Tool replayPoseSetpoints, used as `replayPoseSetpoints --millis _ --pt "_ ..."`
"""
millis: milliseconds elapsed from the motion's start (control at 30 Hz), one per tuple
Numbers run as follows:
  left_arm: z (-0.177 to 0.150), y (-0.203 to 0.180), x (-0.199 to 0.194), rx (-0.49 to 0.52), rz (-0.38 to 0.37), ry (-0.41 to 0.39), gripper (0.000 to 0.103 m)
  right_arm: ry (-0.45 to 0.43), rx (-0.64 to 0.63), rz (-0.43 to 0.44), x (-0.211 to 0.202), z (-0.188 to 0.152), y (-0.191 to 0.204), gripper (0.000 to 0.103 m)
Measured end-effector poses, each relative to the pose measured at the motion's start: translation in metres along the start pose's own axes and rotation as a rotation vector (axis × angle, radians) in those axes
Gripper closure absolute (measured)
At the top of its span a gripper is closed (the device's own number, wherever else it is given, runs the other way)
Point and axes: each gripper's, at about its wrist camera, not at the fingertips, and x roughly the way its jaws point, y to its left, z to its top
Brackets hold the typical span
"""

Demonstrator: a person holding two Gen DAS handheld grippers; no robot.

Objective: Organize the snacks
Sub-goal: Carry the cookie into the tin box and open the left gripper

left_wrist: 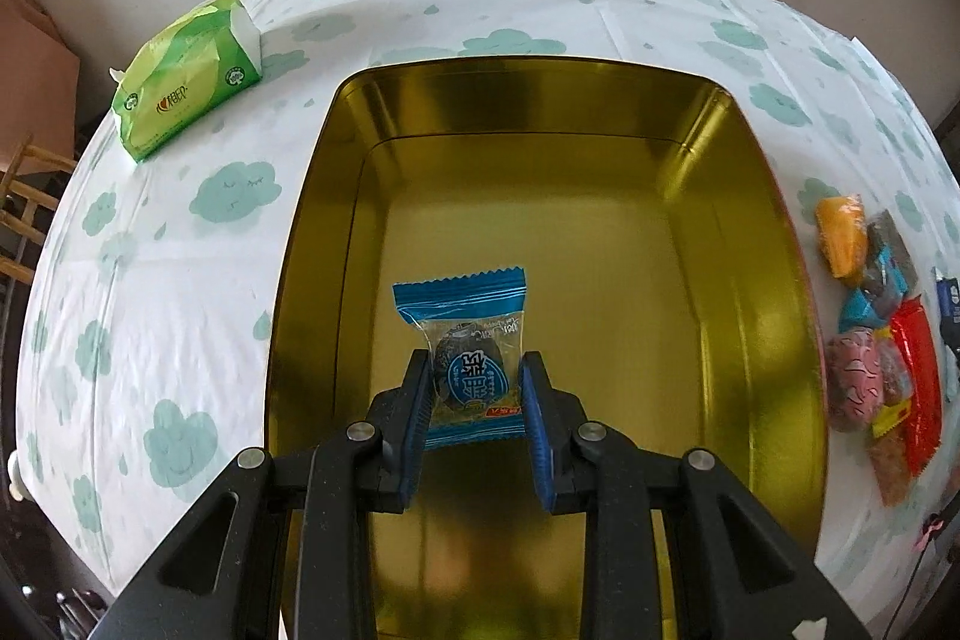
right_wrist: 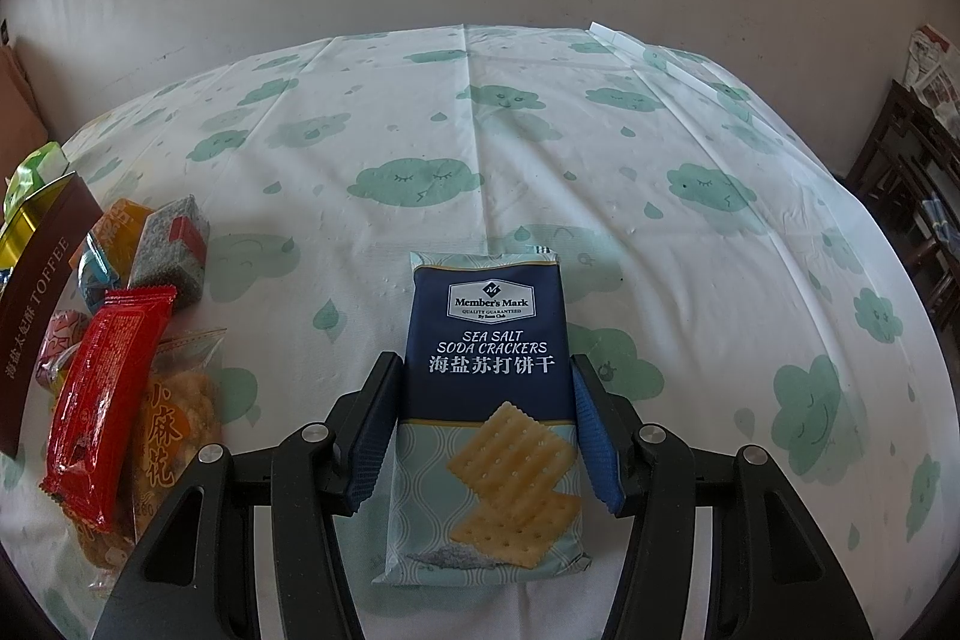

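tin (left_wrist: pixel 744 220): gold, open, empty inside, directly beneath left gripper
cracker pack (right_wrist: pixel 489 388): flat on tablecloth, long axis running along right gripper's fingers
right gripper (right_wrist: pixel 487 424): half open, pads flanking the pack's sides; grip unclear
left gripper (left_wrist: pixel 477 394): pinched on blue candy wrapper (left_wrist: pixel 462 334), hanging over tin floor, nearer the drop

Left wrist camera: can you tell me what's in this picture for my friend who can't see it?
The left gripper holds a small blue-wrapped snack over an open gold tin with nothing else inside. The tin sits on a white tablecloth with green clouds. A green tissue pack lies to the tin's left and a pile of snacks to its right.
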Motion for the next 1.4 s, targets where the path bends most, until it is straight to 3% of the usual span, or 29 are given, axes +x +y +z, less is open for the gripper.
replayPoseSetpoints --millis 467,733,800,967,1400 --pt "0.0 -0.002 0.003 0.019 0.026 -0.003 0.069 0.0 0.0 0.0 0.0 0.0 0.0 0.047" --pt "-0.007 -0.005 -0.005 0.024 0.033 -0.026 0.057 0.0 -0.001 0.0 0.0 0.0 0.0 0.047" --pt "-0.008 -0.006 -0.009 0.029 0.035 -0.037 0.047 0.0 -0.001 0.0 0.0 0.001 0.0 0.047" --pt "-0.012 -0.014 -0.02 0.043 0.044 -0.068 0.035 0.001 0.0 0.0 0.0 0.001 0.0 0.047" --pt "-0.042 -0.031 -0.048 -0.019 -0.002 -0.098 0.02 0.02 -0.002 0.005 -0.001 0.003 0.003 0.053"
